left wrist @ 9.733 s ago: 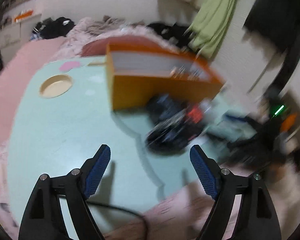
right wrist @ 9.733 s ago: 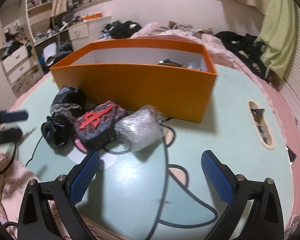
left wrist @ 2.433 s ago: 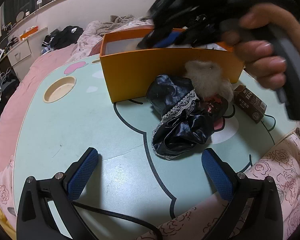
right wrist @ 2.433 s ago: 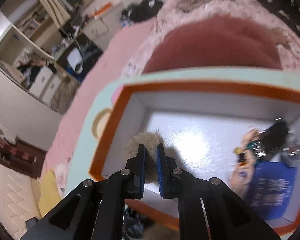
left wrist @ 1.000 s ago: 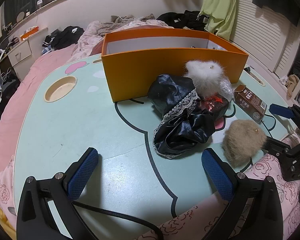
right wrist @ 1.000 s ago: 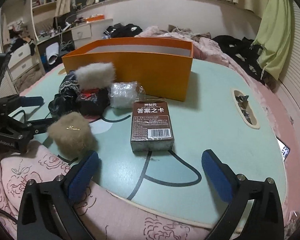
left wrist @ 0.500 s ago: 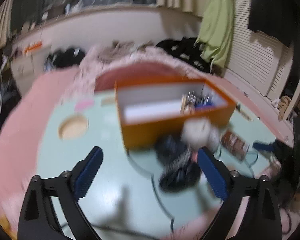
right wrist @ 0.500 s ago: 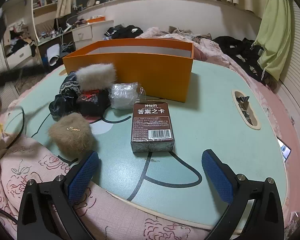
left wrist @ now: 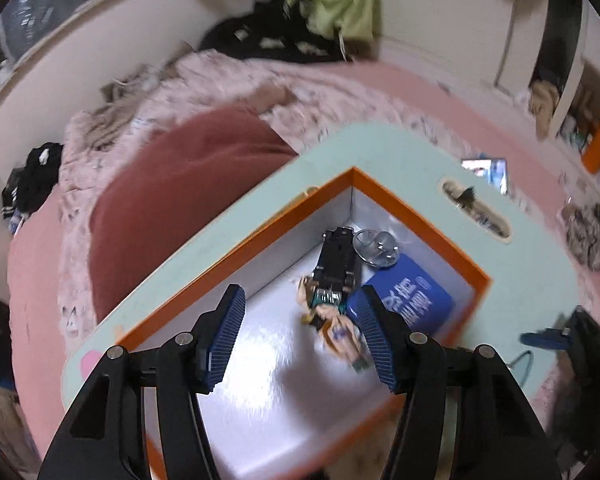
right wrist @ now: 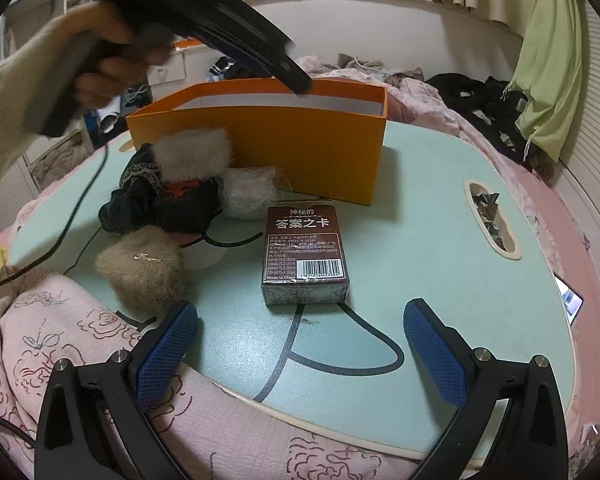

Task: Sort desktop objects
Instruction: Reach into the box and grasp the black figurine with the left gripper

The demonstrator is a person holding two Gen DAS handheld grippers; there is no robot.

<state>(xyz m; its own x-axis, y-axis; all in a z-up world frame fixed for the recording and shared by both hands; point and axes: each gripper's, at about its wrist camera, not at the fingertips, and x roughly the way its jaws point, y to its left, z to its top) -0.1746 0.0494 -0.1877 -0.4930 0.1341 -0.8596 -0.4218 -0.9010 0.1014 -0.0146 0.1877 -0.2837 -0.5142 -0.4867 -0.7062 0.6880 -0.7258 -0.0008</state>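
Observation:
My left gripper point(left wrist: 298, 334) is open and empty, held above the open orange box point(left wrist: 416, 220), looking down into it. Inside lie a small figure point(left wrist: 332, 320), a black toy car point(left wrist: 336, 260), a blue pack point(left wrist: 408, 300) and a clear round piece point(left wrist: 376, 248). In the right wrist view the left gripper point(right wrist: 300, 86) reaches over the orange box point(right wrist: 284, 152). My right gripper point(right wrist: 300, 348) is open and empty, low at the table's near edge. Ahead of it lie a brown card box point(right wrist: 304, 252), a tan fluffy ball point(right wrist: 144, 268), a grey fluffy ball point(right wrist: 194, 152), black lacy cloth point(right wrist: 140, 196) and a plastic-wrapped bundle point(right wrist: 248, 192).
The mint green table point(right wrist: 440, 240) has an oval slot point(right wrist: 492, 220) at the right holding scraps. A pink floral blanket point(right wrist: 80, 344) covers the near edge. A phone point(right wrist: 568, 298) lies at the right edge. A black cable point(right wrist: 80, 200) runs across the left side.
My left gripper has risen from table level and swung over the orange box, now looking down into it. My right gripper has stayed in place.

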